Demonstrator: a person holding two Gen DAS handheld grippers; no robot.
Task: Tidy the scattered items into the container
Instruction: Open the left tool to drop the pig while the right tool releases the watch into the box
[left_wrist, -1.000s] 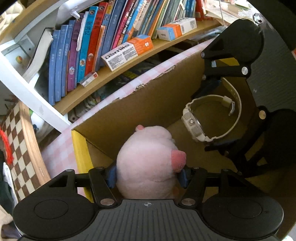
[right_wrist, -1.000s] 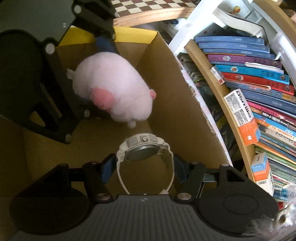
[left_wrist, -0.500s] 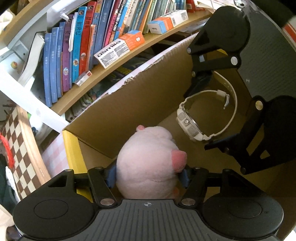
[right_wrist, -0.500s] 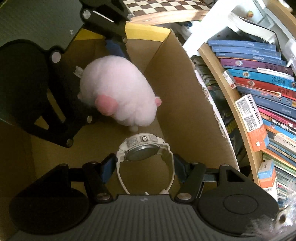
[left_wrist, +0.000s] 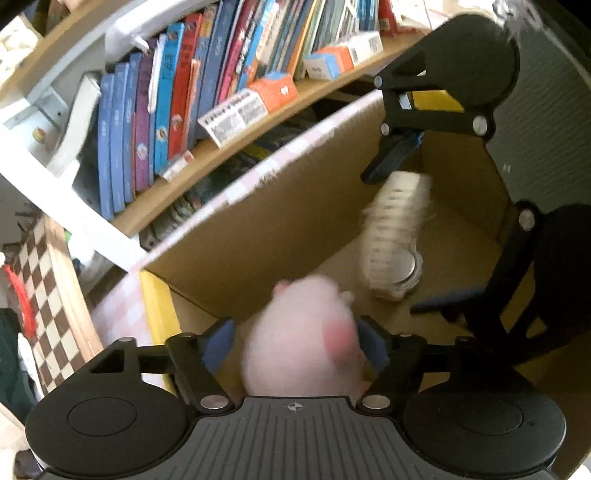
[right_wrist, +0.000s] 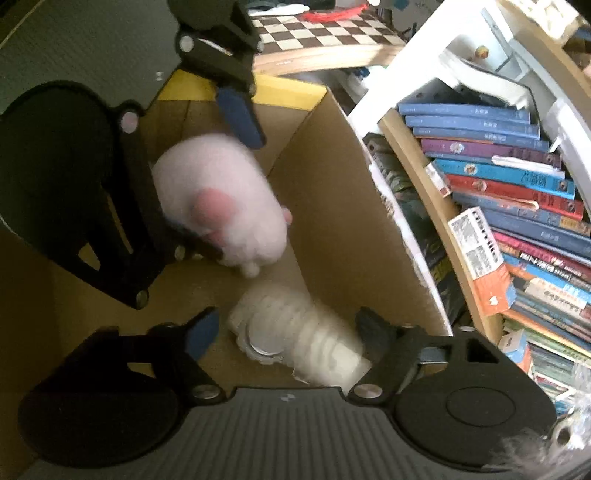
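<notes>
Both jaws stand wide open over the cardboard box (right_wrist: 343, 206), pink plush (left_wrist: 303, 339) and white watch (right_wrist: 291, 336) loose, blurred; no writing legible.

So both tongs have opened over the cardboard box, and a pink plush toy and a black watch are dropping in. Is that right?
Nearly. The watch is white, not black; the right wrist view shows its pale strap between the open right tongs. The rest holds: the left tongs are open too, and the pink plush toy is inside the cardboard box.

Our left tongs (left_wrist: 295, 339) and right tongs (right_wrist: 288, 328) are matte black, with blue pads (left_wrist: 218, 347) on the fingers, silver screws at the pivots, and a ribbed grey housing behind.
</notes>
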